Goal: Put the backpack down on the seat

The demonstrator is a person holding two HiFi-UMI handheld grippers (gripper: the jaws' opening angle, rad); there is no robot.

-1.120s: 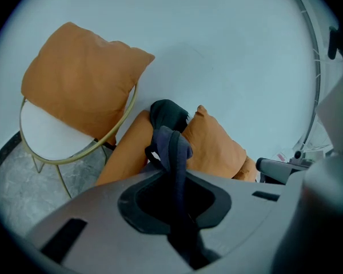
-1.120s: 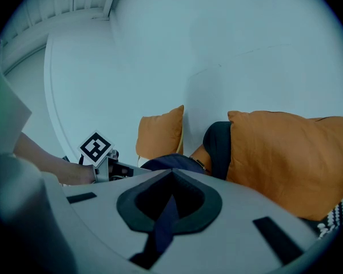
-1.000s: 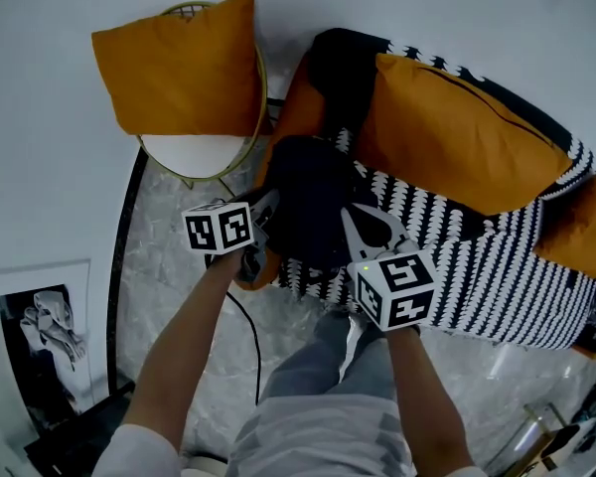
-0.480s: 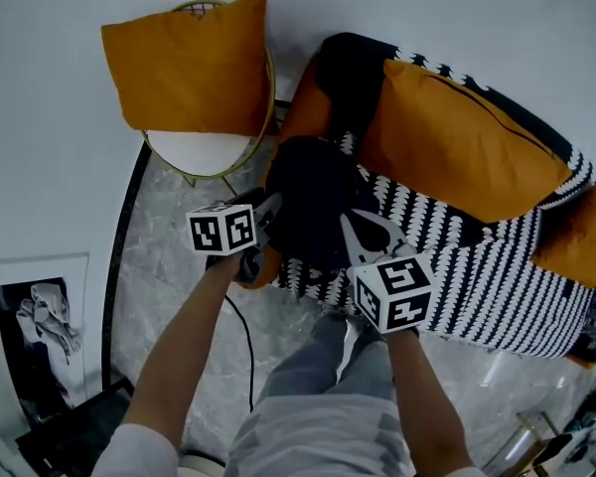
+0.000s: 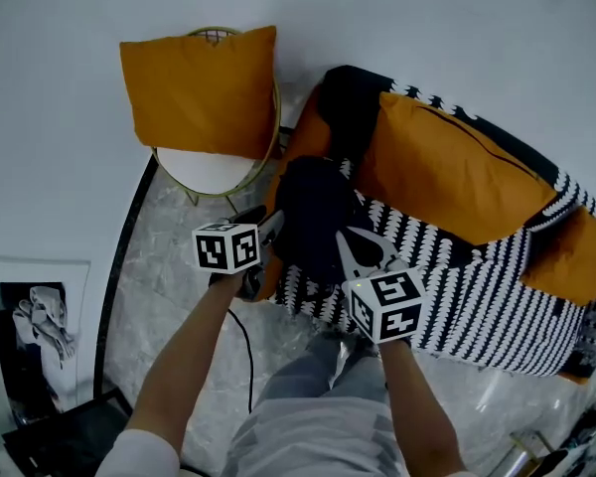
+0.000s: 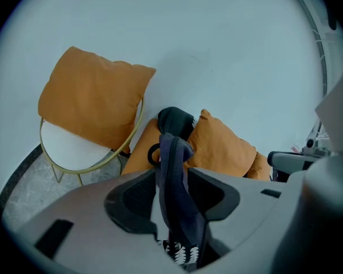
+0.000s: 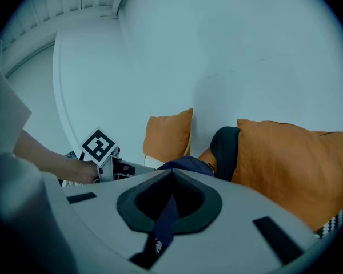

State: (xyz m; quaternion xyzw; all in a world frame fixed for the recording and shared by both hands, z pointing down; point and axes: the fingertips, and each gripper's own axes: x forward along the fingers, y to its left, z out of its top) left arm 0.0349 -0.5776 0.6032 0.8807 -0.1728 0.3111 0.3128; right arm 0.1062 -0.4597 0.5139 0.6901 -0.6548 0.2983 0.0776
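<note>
While held low just short of the seat, spread wide at the left gripper (image 6: 171,170), having just been opening. Hanging slack in that gap, not pinched: a broad strap (image 6: 177,210) of dark fabric. Pressed together at the right gripper (image 7: 172,170), pinching a narrow strap (image 7: 164,218) that trails back between the fingers. Under both grippers and behind their fingertips, grey marble floor (image 5: 164,256) with a black cable (image 5: 248,361) across it.

Just beyond both sets of fingertips and between them, the dark backpack (image 5: 313,212), lying on the near edge of the black-and-white patterned sofa (image 5: 477,286) at its left end. Touching the backpack's far side, an orange sofa arm (image 5: 303,137); past that, a black cushion (image 5: 348,92). Beyond the right fingers, leaning on the sofa back, a large orange cushion (image 5: 447,172).

Well apart to the left of the left fingers, a round gold-wire chair (image 5: 204,170) with a white seat, bearing an upright orange pillow (image 5: 201,89). Behind everything, plain white wall (image 5: 457,28).
</note>
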